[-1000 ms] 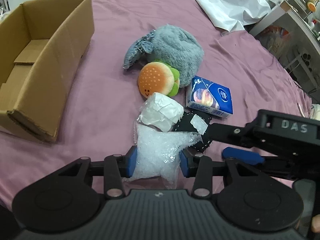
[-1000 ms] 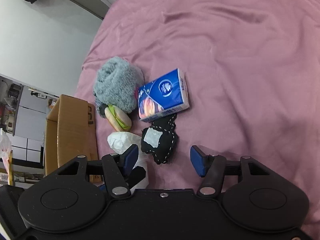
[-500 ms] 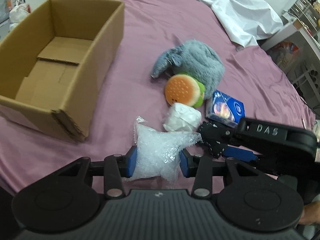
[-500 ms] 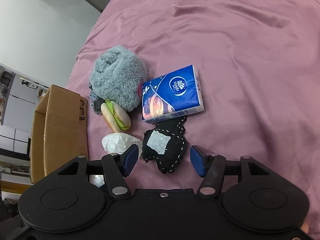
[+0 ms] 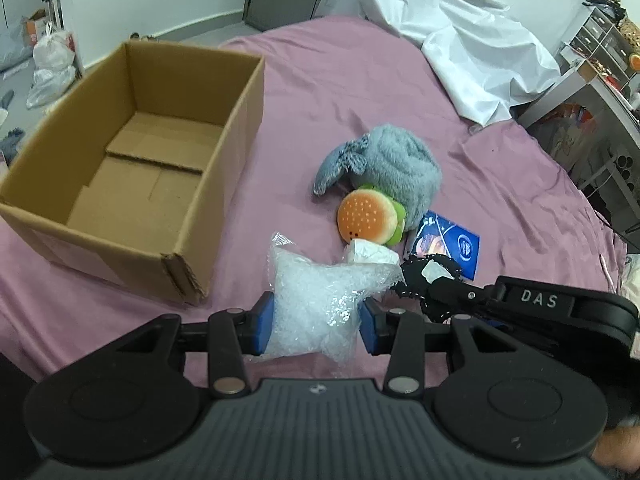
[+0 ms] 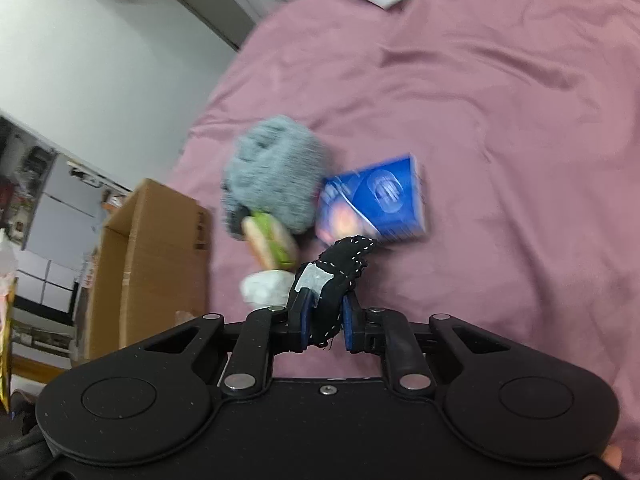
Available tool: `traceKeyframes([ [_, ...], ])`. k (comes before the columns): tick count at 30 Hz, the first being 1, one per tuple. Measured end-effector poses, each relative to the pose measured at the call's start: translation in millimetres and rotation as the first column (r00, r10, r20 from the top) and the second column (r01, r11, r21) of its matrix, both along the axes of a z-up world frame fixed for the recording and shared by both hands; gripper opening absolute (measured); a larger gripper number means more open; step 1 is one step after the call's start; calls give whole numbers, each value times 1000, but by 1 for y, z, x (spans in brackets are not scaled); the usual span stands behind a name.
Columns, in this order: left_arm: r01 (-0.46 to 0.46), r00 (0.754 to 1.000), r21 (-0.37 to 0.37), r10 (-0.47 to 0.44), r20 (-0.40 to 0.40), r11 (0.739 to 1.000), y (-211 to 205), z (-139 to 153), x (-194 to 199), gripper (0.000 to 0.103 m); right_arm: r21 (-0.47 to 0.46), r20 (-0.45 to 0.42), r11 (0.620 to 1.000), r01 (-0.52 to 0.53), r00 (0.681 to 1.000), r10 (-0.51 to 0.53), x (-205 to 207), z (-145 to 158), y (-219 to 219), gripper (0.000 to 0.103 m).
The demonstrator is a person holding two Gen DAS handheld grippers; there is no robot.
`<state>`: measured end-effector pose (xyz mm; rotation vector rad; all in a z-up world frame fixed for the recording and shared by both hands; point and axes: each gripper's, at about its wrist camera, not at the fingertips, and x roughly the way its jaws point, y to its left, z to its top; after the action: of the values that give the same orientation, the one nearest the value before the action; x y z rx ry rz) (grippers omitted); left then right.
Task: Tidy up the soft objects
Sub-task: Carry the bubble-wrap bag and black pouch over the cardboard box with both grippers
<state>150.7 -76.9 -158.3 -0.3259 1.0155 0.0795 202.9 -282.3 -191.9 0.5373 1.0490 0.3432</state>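
Observation:
My left gripper (image 5: pixel 317 326) is shut on a clear bag of bubble wrap (image 5: pixel 320 300), held above the purple bedspread (image 5: pixel 352 92). An open cardboard box (image 5: pixel 132 172) lies to its left, empty inside. My right gripper (image 6: pixel 325 320) has its jaws closing, the pads pressing a black stitched pouch (image 6: pixel 340 276) with a white patch, lifted off the bed; the same pouch (image 5: pixel 424 276) shows in the left wrist view. On the bed lie a grey plush (image 5: pixel 396 164), a burger toy (image 5: pixel 368 218), a white wad (image 5: pixel 370 252) and a blue tissue pack (image 5: pixel 452 246).
White sheets (image 5: pixel 452 36) are bunched at the far end of the bed. Shelving and clutter (image 5: pixel 600 80) stand beyond the right edge. Bags (image 5: pixel 52 64) lie on the floor behind the box. A white wall (image 6: pixel 100 60) rises left of the bed in the right wrist view.
My right gripper has closed on the black pouch and lifted it. My left gripper has risen with the bubble wrap, bringing the whole box into view.

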Motion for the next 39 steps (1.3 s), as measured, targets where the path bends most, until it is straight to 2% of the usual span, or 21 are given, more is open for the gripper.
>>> traceKeyframes([
  [8, 7, 999, 39, -9, 49, 999, 1, 28, -7, 42, 43, 90, 999, 13, 996, -16, -8, 24, -1, 15],
  [13, 16, 995, 74, -24, 99, 997, 9, 53, -8, 42, 58, 194, 998, 15, 981, -26, -10, 49, 4, 15],
  [22, -4, 989, 94, -10, 149, 996, 29, 80, -6, 42, 9, 324, 998, -55, 945, 49, -9, 79, 34, 15],
  [39, -44, 979, 102, 22, 204, 994, 82, 98, 9, 42, 45, 382, 996, -78, 923, 55, -5, 87, 63, 15],
])
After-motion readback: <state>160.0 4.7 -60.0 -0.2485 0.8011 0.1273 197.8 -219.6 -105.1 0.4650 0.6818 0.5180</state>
